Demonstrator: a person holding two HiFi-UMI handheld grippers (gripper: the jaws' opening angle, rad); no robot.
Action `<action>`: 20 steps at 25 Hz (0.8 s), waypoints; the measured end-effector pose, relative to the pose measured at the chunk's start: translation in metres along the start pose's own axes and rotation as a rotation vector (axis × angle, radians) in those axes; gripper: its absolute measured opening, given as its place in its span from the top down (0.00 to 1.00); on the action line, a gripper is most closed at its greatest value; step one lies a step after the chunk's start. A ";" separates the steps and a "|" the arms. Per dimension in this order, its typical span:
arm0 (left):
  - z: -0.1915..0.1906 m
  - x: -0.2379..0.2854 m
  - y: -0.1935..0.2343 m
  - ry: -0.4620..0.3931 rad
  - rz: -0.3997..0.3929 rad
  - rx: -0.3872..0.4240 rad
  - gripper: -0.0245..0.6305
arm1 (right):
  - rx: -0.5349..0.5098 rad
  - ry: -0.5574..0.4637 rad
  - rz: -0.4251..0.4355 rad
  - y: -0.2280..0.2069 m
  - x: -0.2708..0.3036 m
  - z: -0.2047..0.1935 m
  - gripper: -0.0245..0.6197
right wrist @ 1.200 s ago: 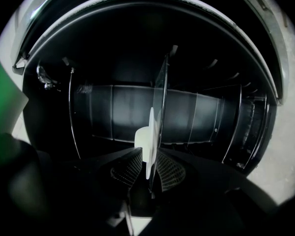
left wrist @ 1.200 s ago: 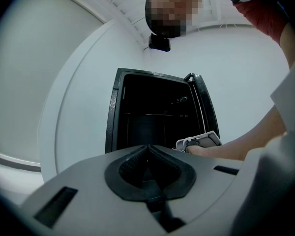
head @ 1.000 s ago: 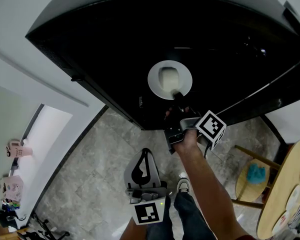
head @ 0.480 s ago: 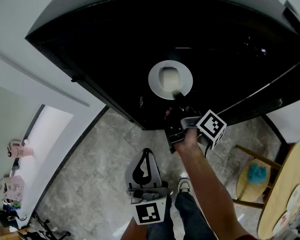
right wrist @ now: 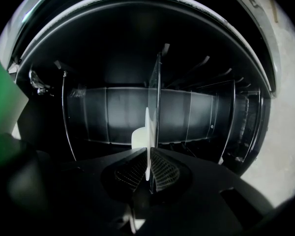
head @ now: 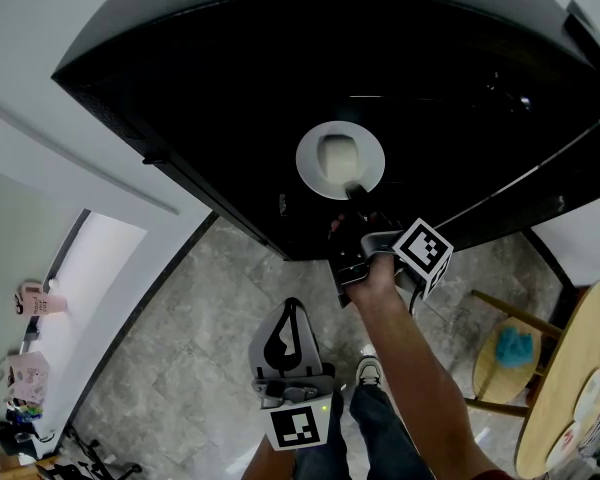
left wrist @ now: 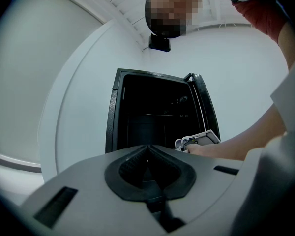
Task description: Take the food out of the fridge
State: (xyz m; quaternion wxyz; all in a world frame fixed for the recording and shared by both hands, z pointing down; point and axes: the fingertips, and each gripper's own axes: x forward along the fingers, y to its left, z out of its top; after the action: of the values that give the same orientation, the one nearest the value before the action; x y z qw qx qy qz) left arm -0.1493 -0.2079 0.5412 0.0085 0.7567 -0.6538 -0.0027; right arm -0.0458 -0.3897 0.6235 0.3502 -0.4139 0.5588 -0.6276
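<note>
Plate [head: 310,164] in right gripper [head: 352,191], inside fridge [head: 220,88]

I see my right claw [head: 354,192] reaching into the dark open fridge [head: 210,118]. Its tip meets the near rim of a white plate [head: 310,163] that carries a pale block of food [head: 337,154]. The hand [head: 375,268] holding it sits just outside the fridge's lower edge. My left claw [head: 292,308] hangs low over the grey stone floor [head: 200,328], apart from the fridge, with its tips pointing toward it. At the right edge stands a round wooden desk [head: 565,368], and beside it a chair [head: 490,378] with a blue cloth [head: 511,348] on its seat.
</note>
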 end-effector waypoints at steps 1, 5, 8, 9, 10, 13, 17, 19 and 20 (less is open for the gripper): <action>0.000 0.000 0.000 0.000 0.001 0.000 0.94 | 0.001 -0.001 -0.002 -0.001 0.000 0.000 0.90; 0.001 0.000 0.001 -0.002 0.003 -0.001 0.94 | 0.001 -0.003 -0.002 0.000 0.000 0.000 0.90; 0.000 0.000 0.001 -0.003 0.005 -0.002 0.94 | 0.002 -0.003 0.001 0.001 0.000 0.000 0.90; 0.000 0.000 0.001 -0.002 0.005 -0.002 0.94 | 0.006 -0.003 0.001 0.001 0.000 0.000 0.90; 0.000 0.000 0.001 -0.002 0.004 -0.001 0.94 | 0.011 -0.003 -0.001 0.000 0.000 0.000 0.90; -0.001 0.000 0.000 -0.001 -0.001 0.004 0.94 | 0.005 -0.001 -0.004 0.000 -0.001 0.000 0.90; 0.000 -0.001 0.001 -0.003 0.002 0.003 0.94 | -0.006 0.000 -0.002 0.000 -0.002 0.000 0.90; 0.001 -0.001 0.001 -0.006 0.002 0.004 0.94 | -0.006 0.000 0.002 0.001 -0.003 0.000 0.90; 0.002 -0.001 0.001 -0.007 0.002 0.004 0.94 | -0.006 0.000 0.003 0.001 -0.004 0.000 0.90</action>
State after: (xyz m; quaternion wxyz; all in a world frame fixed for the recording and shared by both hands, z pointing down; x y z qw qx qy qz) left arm -0.1506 -0.2072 0.5396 0.0044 0.7559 -0.6547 -0.0040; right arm -0.0447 -0.3863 0.6221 0.3497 -0.4141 0.5615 -0.6253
